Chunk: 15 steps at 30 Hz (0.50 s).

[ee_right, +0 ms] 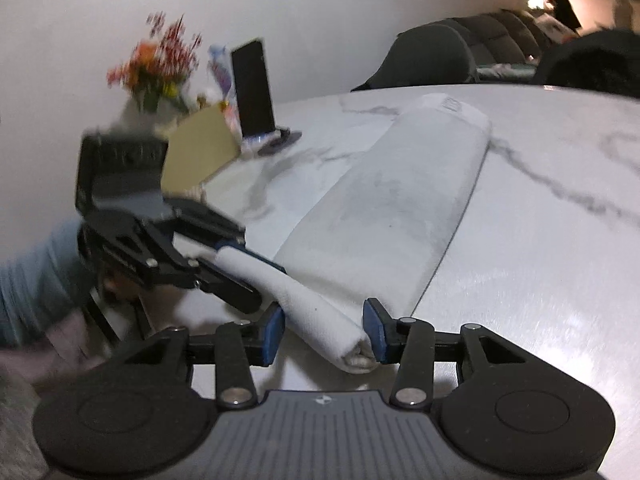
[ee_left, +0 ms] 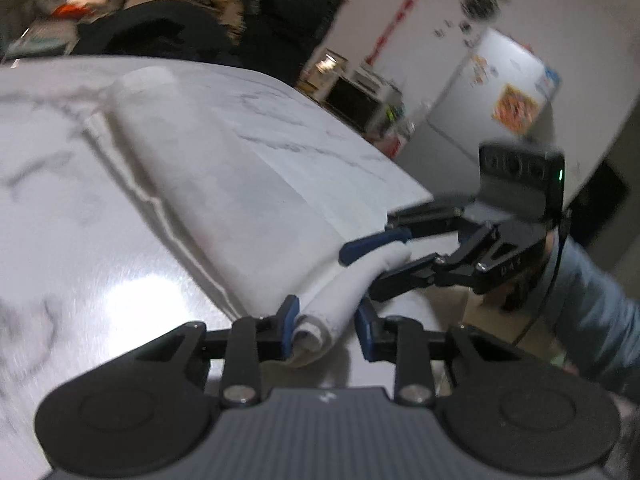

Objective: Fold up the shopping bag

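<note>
A white cloth shopping bag lies on the marble table, folded lengthwise into a long strip. Its near end is rolled into a thick fold. In the left wrist view my left gripper is shut on one end of that fold. Further along the fold, my right gripper has the cloth between its fingers. In the right wrist view my right gripper is narrowed around the roll's other end, which presses on the right pad. My left gripper clasps the roll at the left.
The marble table reaches far to the right. At its back left stand a flower vase, a phone on a stand and a tan paper piece. Dark chairs line the far side. A sleeve is close by.
</note>
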Each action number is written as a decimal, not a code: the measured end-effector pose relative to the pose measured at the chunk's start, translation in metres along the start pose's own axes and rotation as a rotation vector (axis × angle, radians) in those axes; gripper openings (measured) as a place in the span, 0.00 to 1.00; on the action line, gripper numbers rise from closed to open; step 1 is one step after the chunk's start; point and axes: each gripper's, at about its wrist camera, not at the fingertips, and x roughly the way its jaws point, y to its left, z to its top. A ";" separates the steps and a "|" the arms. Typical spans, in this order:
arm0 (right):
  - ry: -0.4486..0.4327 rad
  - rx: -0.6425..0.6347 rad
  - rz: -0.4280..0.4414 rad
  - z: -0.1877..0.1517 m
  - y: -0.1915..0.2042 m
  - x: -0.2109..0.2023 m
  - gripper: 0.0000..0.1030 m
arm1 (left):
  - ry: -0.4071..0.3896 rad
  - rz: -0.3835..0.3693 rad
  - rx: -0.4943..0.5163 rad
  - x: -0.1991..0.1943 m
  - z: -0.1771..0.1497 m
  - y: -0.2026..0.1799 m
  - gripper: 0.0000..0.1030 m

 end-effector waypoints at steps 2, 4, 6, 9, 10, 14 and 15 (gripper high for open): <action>-0.039 0.072 0.031 -0.004 -0.009 -0.002 0.41 | -0.027 -0.014 -0.067 0.000 -0.002 0.007 0.25; -0.085 0.163 0.067 -0.010 -0.020 -0.006 0.39 | -0.054 -0.027 -0.136 0.000 -0.005 0.015 0.25; -0.129 0.269 0.099 -0.015 -0.032 -0.008 0.38 | -0.083 -0.042 -0.209 0.001 -0.009 0.022 0.25; -0.189 0.378 0.095 -0.022 -0.040 -0.011 0.30 | -0.125 -0.049 -0.269 0.007 -0.012 0.030 0.23; -0.197 0.386 0.077 -0.021 -0.038 -0.011 0.30 | -0.134 -0.038 -0.273 0.008 -0.013 0.029 0.23; -0.218 0.402 -0.028 -0.018 -0.023 -0.009 0.28 | -0.165 0.008 -0.313 0.015 -0.013 0.027 0.21; -0.222 0.394 -0.058 -0.017 -0.020 -0.007 0.27 | -0.171 0.023 -0.322 0.016 -0.015 0.024 0.21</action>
